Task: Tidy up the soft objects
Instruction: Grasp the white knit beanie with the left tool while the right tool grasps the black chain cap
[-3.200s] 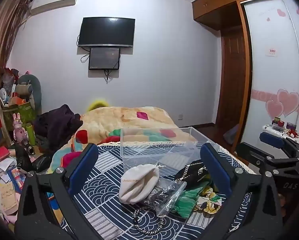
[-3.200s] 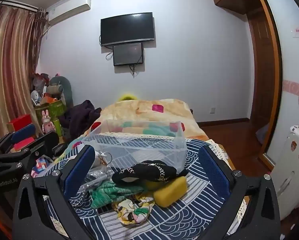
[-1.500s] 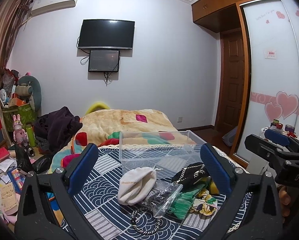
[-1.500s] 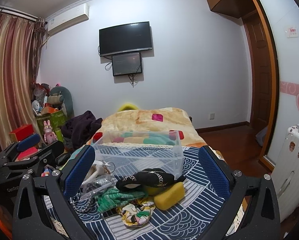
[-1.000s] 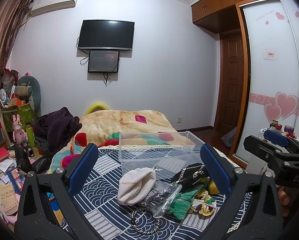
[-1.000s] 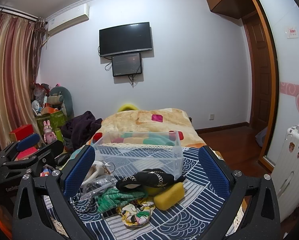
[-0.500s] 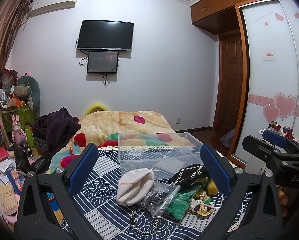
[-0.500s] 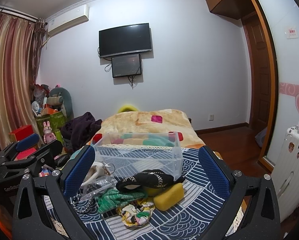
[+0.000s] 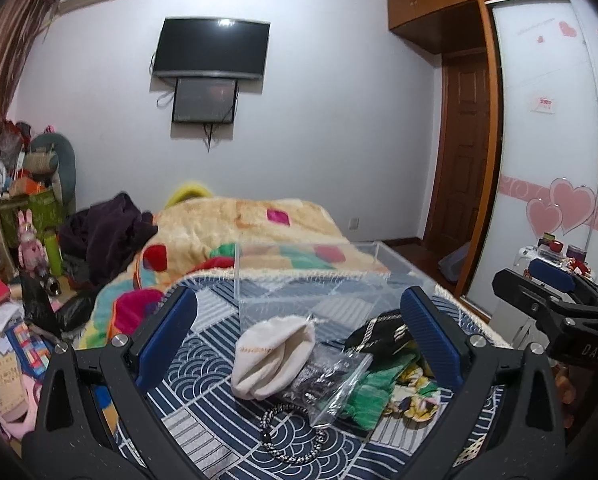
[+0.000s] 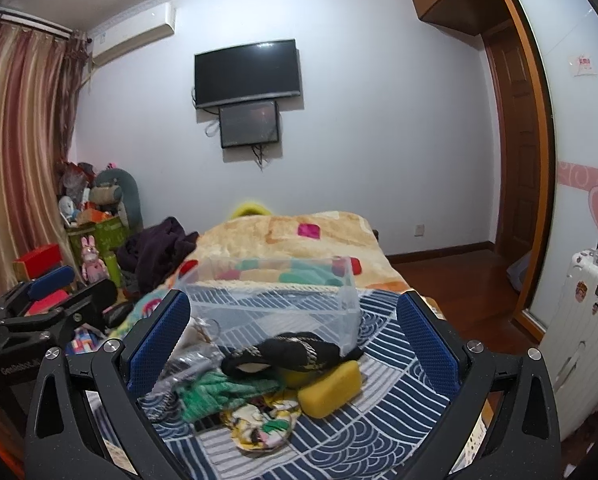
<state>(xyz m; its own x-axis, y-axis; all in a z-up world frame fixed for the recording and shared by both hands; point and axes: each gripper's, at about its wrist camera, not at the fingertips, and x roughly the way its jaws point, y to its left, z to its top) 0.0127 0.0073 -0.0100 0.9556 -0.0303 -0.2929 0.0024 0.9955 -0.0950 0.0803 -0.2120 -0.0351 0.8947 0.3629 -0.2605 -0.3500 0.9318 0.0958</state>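
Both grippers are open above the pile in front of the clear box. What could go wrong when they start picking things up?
The black chain-trimmed piece lies over the yellow sponge, so one grasp may drag both. The plastic bag overlaps the white pouch and may slip. The clear box looks light and may be pushed.

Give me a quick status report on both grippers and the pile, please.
Left gripper and right gripper open, holding nothing. Soft items, including white pouch and yellow sponge, lie heaped before clear bin. Bin looks empty. Nothing blocking.
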